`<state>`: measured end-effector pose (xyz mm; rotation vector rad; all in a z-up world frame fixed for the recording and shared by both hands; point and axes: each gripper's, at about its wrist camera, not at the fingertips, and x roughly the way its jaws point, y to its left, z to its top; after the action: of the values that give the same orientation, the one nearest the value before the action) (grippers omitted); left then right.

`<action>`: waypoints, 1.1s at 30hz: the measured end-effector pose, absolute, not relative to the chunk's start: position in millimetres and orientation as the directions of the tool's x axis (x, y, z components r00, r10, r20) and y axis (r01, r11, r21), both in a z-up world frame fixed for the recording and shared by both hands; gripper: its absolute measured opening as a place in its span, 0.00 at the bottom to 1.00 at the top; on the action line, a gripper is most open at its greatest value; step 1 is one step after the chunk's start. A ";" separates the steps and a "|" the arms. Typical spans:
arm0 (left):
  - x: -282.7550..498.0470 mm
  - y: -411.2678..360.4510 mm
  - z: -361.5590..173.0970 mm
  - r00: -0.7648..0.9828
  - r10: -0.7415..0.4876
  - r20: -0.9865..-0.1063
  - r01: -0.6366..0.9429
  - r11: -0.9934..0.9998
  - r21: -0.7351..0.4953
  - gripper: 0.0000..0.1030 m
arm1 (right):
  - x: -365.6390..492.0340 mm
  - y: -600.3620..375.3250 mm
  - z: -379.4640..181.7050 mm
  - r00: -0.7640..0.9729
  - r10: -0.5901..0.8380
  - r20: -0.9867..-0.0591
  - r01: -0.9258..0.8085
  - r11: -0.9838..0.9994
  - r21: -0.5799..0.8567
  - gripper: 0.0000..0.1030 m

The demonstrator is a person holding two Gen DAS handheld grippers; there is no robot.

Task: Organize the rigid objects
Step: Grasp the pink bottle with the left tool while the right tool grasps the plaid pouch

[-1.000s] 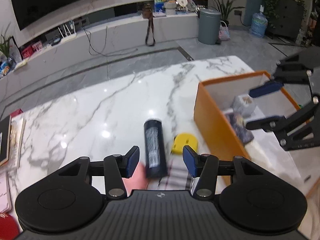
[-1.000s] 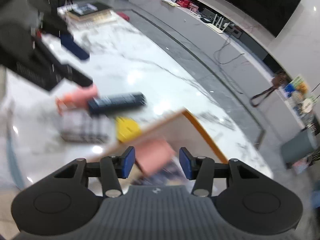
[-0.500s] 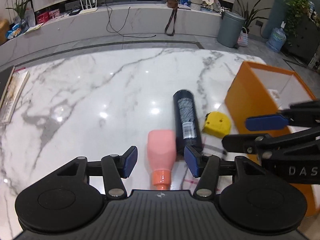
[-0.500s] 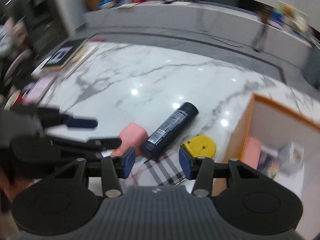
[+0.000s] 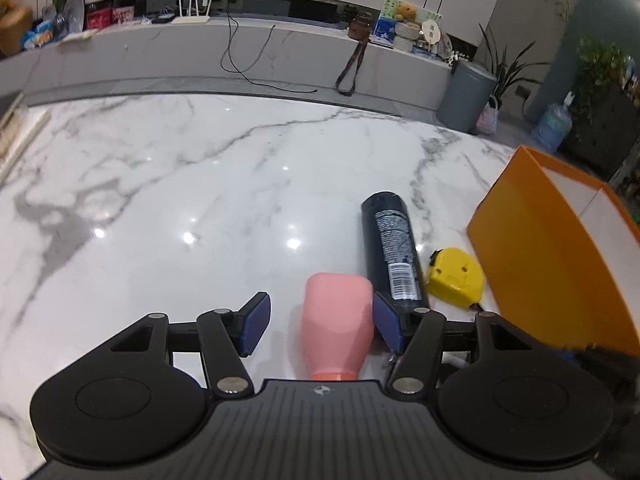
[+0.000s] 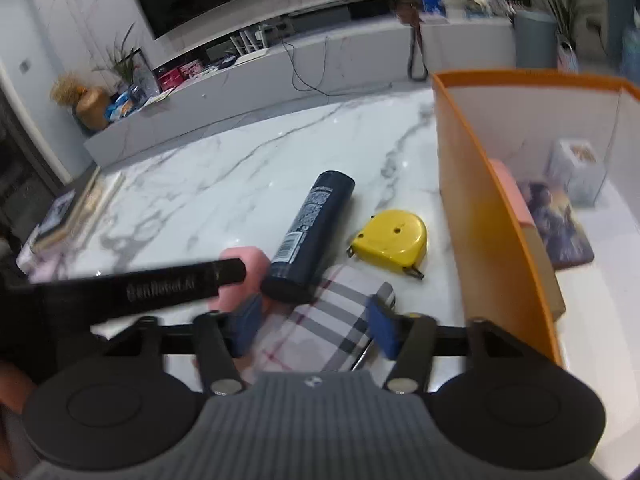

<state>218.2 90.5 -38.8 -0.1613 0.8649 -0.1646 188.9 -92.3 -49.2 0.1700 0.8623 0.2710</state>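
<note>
Since a second ago: both your grippers have dropped toward the marble table [image 5: 168, 184]; the pink block your right gripper held then is no longer between its pads, and a pink block [image 6: 514, 192] lies inside the orange box [image 6: 472, 184].
Left gripper [image 5: 320, 322]: its jaws have just been opening and stand apart around the pink bottle [image 5: 338, 326]; the right pad sits just beside the bottle's side, the left pad is clear of it, so nothing is gripped.
Right gripper [image 6: 314, 326]: its jaws have just been opening and straddle the plaid case [image 6: 320, 328]; whether the pads touch it you cannot tell through the blur.
Pink bottle: lies flat, long axis running near to far, orange cap toward you, broad base away.
Dark spray can [image 5: 394, 250]: lies flat just right of the pink bottle, long axis near to far with the far end leaning slightly left, cap end near you.
Yellow tape measure [image 5: 456, 278]: flat on its side between the can and the orange box, apart from both.
Plaid case: flat on the table at the near end of the can, long axis running from near left to far right.
Orange box: on the right of the table, also holding a picture card and a small clear box.
</note>
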 end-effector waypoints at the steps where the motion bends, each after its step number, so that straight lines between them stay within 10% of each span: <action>1: 218.4 88.7 -38.6 0.637 -0.215 -0.741 0.088 0.974 -0.207 0.67 | 186.6 -92.0 -53.0 0.618 0.288 -0.732 -0.157 0.957 0.244 0.69; 23: 221.7 72.5 -55.7 0.587 -0.082 -0.806 0.134 0.991 -0.003 0.46 | 200.4 -68.1 -87.3 0.612 0.254 -0.749 -0.208 0.965 0.157 0.89; 33: 202.4 96.1 -50.0 0.491 -0.053 -0.870 0.030 0.999 -0.044 0.46 | 187.4 -51.3 -87.3 0.591 0.339 -0.732 -0.406 0.909 0.093 0.70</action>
<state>202.4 96.1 -50.0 -0.0239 1.0568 -0.0505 187.4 -51.3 -87.3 -0.0865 0.8322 0.4340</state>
